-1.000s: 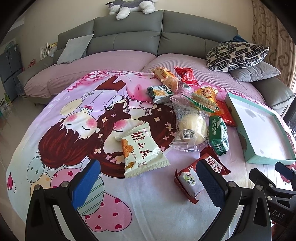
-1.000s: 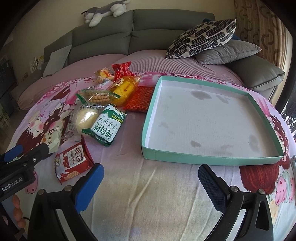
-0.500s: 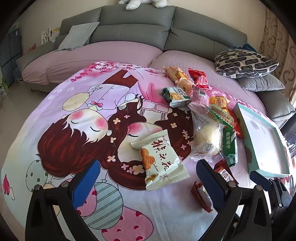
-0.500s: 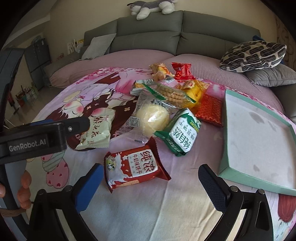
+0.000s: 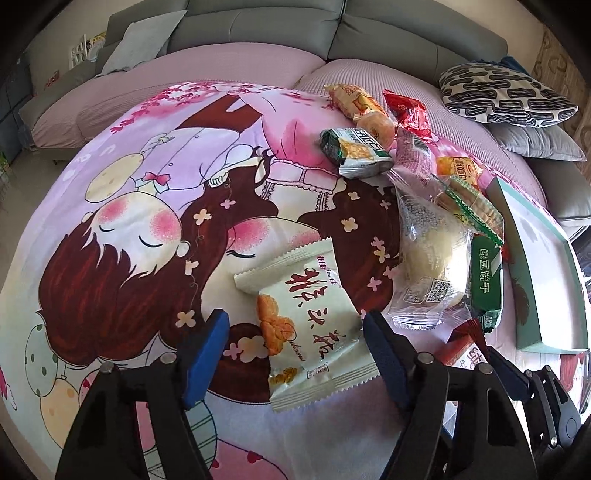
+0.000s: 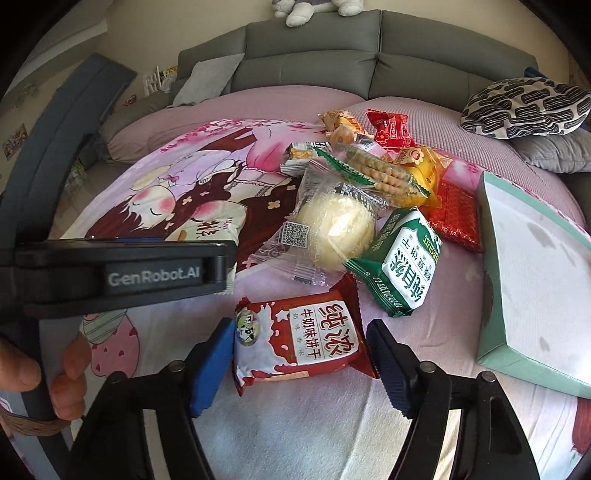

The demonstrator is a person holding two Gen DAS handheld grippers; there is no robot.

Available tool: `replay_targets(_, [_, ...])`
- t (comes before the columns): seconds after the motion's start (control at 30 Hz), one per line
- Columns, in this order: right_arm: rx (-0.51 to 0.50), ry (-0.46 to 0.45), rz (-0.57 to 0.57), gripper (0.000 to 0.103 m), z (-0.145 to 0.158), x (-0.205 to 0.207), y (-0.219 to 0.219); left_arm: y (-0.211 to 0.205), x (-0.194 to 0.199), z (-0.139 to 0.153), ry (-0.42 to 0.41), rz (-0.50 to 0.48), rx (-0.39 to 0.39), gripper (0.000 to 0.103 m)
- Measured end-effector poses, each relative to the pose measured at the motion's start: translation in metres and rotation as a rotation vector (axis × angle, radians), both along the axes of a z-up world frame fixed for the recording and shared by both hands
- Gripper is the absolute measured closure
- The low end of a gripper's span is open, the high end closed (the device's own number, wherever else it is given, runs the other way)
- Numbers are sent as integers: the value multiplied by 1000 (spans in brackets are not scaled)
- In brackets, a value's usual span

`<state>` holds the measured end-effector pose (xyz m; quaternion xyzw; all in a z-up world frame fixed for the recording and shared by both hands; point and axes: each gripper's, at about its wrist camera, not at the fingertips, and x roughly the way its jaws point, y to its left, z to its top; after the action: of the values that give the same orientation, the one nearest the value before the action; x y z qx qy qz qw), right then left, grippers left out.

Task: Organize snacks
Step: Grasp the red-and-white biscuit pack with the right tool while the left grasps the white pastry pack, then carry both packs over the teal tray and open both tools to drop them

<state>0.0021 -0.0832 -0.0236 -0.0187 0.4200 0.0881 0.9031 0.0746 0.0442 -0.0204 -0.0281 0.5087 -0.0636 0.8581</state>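
Note:
A cream snack packet [image 5: 310, 325] lies on the cartoon-print blanket [image 5: 147, 229], between the blue pads of my left gripper [image 5: 293, 321]. Those jaws are closing; the left pad still stands off the wrapper. A red milk-biscuit packet [image 6: 299, 339] lies between the pads of my right gripper [image 6: 299, 328], whose jaws are closing too, right at its edges without squeezing it. The teal tray [image 6: 491, 295] sits to the right with nothing in it. The left gripper's body [image 6: 122, 273] shows in the right wrist view.
Beyond the two packets lies a pile: a wrapped bun [image 6: 332, 229], a green biscuit pack [image 6: 402, 266], a cookie sleeve [image 6: 384, 173], and red and orange packs. A grey sofa [image 5: 258, 33] and patterned cushion [image 5: 506, 96] are behind. A person's fingers [image 6: 70, 369] hold the left tool.
Both grippers dropped closer to the blanket and their jaws narrowed. The right one swung left from the tray to the red packet. The left one advanced so its pads flank the cream packet.

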Motion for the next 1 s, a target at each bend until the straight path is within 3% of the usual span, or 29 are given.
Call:
replay_targets(0.1, [12,1,4,37,2,-1,0,-6,2,-4,13,-7,6,33])
replay_targets(0.23, [14,3,-7,38,4,-1,-4,-12,3,-3,5,-8,14,48])
replay_targets(0.47, [43,-25,-45,38,18,-6,-19,-7,-3,7,-16,27,-2,51])
replay_targets(0.7, [80,-125,-113,38,49,-17,-43,-5,-12,46,-97,63,-31,51])
replay_targets(0.87, [99,-194,-212,38,68,-21,-78,-27,-15,74,-159,37,-64,51])
replay_targets(1.0, [80,-219,-332,38,74,-18,-117,-66,-13,89,-187,-42,-84,51])
